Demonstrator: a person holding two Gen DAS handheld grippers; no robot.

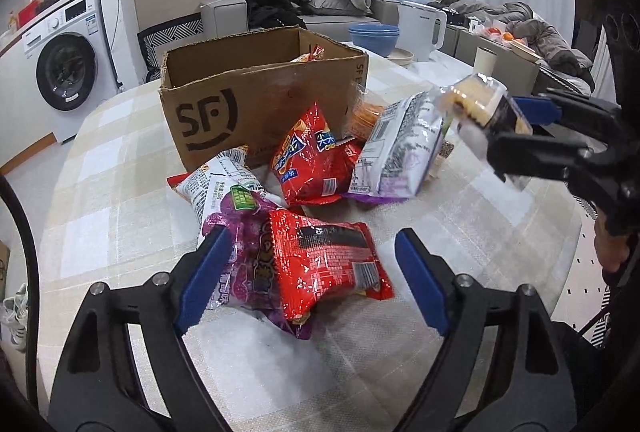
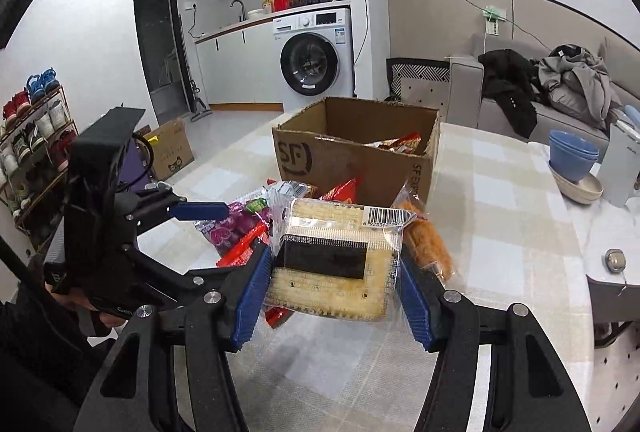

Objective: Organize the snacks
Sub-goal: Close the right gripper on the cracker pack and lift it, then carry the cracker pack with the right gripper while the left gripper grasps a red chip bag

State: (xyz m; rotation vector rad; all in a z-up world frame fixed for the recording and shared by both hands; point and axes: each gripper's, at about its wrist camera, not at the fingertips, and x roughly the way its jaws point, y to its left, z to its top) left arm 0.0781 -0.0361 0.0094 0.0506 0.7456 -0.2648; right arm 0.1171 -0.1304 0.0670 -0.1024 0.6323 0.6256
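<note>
An open cardboard SF box stands on the table, also in the right wrist view, with a red snack inside. Snack bags lie in front of it: a red packet on a purple bag, another red bag and a white-purple bag. My left gripper is open, its pads either side of the red packet and purple bag. My right gripper is shut on a clear-wrapped cracker pack, held above the table; it also shows in the left wrist view.
An orange snack bag lies beside the box. Blue bowls on a plate, a white kettle and a paper cup stand at the table's far side. A small round object lies near the right edge.
</note>
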